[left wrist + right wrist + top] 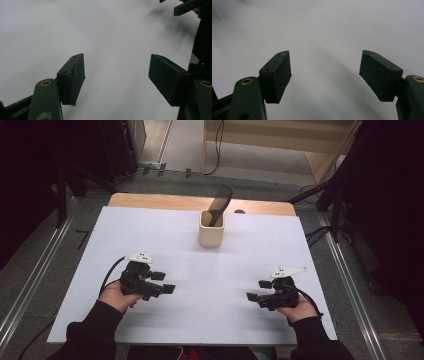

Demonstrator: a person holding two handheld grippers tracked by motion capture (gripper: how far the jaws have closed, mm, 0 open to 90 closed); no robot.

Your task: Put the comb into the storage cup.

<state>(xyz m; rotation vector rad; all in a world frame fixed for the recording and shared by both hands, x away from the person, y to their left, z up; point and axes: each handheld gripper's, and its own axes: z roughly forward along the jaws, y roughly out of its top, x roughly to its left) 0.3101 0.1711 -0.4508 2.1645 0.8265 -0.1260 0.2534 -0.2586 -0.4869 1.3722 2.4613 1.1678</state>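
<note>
A white sheet (190, 270) covered the wooden desk (200, 201), leaving bare wood along its far edge. Grey floor (185, 145) lay beyond, with black cables (218, 150) and a pale wooden shelf unit (280, 140). Metal rails (30, 285) flanked the desk, and both sides were dark.

Room around my bench (150, 227) dark, white top evenly lit from above. My claw views soft, hazy; far surface out of focus, faint blurred shadows there.

- I see bare white table (190, 320) across the middle of the frame, open between my left gripper (162, 282) and right gripper (256, 290).
- One obstacle stands at upper centre: a cream cup (211, 229) with a black comb (220, 204) leaning out.
</note>
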